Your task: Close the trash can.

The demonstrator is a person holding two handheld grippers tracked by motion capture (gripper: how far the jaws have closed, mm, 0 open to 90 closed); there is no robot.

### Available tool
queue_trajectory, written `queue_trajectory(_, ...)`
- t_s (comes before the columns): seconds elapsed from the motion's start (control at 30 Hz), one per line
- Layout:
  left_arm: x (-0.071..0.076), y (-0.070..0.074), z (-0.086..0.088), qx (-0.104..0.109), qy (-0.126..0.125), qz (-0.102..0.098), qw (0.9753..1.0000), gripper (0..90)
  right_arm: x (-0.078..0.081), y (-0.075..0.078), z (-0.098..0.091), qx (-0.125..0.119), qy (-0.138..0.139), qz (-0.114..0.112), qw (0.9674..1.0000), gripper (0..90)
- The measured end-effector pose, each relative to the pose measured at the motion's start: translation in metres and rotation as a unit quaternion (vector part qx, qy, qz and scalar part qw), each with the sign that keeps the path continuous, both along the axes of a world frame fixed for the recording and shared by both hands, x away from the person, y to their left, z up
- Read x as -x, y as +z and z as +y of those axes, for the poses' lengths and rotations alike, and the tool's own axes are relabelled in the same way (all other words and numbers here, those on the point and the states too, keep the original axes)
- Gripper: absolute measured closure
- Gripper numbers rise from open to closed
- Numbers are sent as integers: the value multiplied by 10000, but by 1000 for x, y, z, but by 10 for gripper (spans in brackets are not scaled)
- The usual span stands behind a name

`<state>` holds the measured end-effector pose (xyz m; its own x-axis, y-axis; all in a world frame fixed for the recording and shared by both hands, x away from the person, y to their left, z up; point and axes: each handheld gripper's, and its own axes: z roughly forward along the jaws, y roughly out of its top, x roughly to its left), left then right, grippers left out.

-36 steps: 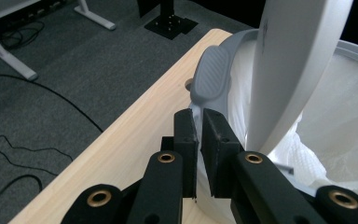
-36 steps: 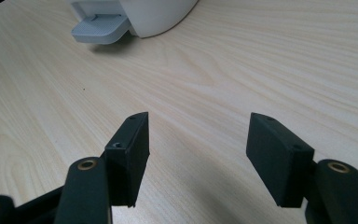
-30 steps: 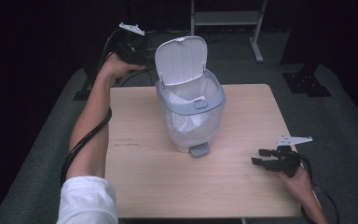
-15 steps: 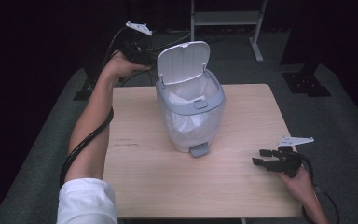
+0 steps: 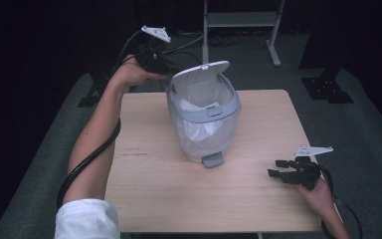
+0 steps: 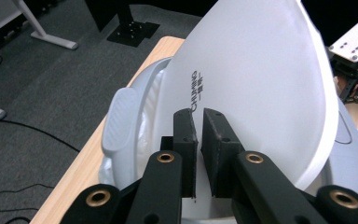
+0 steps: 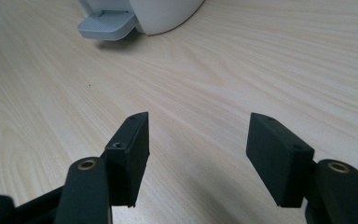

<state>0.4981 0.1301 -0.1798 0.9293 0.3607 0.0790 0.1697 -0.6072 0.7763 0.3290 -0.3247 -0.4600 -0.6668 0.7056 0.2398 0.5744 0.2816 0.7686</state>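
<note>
bin point(image 5: 204, 127) at table point(image 5: 149, 194) centre, lid point(image 5: 199, 74) tilted half open. left gripper point(image 5: 161, 63) at 11 o'clock behind lid, jaws nearly together, gripping nothing. right gripper point(image 5: 282, 169) at 4 o'clock, jaws wide apart, empty.

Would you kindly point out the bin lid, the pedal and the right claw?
lid point(image 6: 261, 84), left gripper view, its white outer face.
pedal point(image 5: 212, 160), high view, its grey tread.
right claw point(image 5: 277, 168), high view, between its tips.

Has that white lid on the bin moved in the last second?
Yes. The lid has swung forward and down toward the bin's rim, now tilted partway over the opening, with the shut left gripper behind it.
</note>
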Motion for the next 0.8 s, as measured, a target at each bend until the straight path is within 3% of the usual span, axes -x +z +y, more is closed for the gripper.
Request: queue_trajectory(0.8, 22, -12, -35, -196, -387, -4, 9991, 736, 2, 1, 6, 75, 71, -24, 9999, 383)
